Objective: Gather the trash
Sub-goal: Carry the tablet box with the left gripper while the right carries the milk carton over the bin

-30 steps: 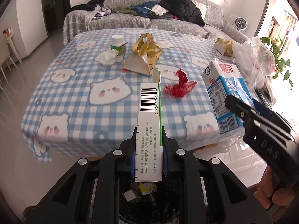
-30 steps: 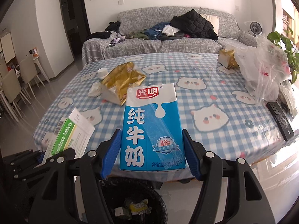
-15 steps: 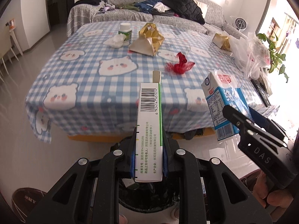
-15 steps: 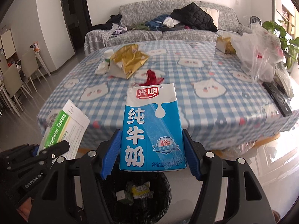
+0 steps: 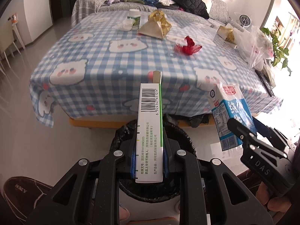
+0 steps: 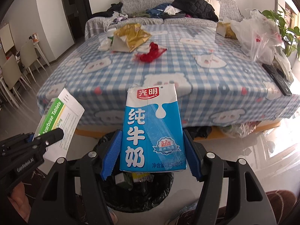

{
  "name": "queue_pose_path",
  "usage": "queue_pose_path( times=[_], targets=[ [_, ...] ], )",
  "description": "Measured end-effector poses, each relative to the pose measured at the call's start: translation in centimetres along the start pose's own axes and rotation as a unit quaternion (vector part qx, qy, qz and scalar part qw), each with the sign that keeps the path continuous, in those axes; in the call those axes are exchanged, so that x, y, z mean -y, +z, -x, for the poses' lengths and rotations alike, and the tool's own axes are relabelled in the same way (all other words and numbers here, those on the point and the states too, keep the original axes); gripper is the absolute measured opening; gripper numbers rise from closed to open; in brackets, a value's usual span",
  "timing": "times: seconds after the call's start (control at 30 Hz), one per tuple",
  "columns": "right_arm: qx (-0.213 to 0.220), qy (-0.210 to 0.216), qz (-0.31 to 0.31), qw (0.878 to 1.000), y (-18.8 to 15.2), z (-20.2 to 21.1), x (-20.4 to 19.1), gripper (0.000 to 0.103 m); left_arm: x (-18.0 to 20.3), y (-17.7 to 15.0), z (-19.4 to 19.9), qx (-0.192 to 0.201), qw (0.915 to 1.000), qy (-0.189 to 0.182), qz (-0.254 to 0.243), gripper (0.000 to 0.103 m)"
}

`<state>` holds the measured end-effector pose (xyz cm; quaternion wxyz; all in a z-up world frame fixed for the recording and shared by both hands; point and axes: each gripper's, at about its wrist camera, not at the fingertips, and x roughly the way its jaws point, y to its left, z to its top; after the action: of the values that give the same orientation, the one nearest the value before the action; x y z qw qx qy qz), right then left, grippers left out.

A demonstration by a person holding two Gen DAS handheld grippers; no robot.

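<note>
My left gripper (image 5: 149, 159) is shut on a white and green tablet box (image 5: 150, 123), held edge-up over a black-lined trash bin (image 5: 121, 133) on the floor. My right gripper (image 6: 151, 155) is shut on a blue and white milk carton (image 6: 151, 129), upright above the same bin (image 6: 142, 198), which holds some scraps. Each gripper shows in the other's view: the right one (image 5: 241, 131) with the carton (image 5: 228, 116), the left one (image 6: 45, 140) with the box (image 6: 60, 120). On the table lie a red net (image 6: 150, 53), a gold carton (image 6: 129, 36) and crumpled tissue (image 5: 123, 24).
The low table with a blue checked bear cloth (image 5: 105, 56) stands just beyond the bin. A white bottle (image 5: 134, 17), a second gold carton (image 5: 226, 32), plastic bags (image 6: 256, 37) and a remote (image 6: 277, 78) sit on it. A sofa with clothes (image 6: 178, 7) is behind; slippered feet (image 5: 24, 193) are below.
Both grippers have drawn back from the table and sunk toward the floor with their loads. The bin now lies right under the box and the carton. Neither grip has altered.
</note>
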<state>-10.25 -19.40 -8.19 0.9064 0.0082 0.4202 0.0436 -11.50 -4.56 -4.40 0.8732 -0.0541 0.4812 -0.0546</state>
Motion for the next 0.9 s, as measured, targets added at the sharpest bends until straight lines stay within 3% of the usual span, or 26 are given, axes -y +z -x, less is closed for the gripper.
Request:
queue_pose_path(
  times=[0.37,0.9],
  targets=[
    [-0.055,-0.013,0.006,0.998,-4.4,-3.8,0.1,0.061,-0.2,-3.2,-2.5,-0.022,0.9997,0.003,-0.007,0.02],
    [-0.074,-0.027,0.026,0.997,-7.1,-8.6,-1.1,0.061,-1.5,-6.9,-9.3,-0.056,0.9984,0.004,0.004,0.02]
  ],
)
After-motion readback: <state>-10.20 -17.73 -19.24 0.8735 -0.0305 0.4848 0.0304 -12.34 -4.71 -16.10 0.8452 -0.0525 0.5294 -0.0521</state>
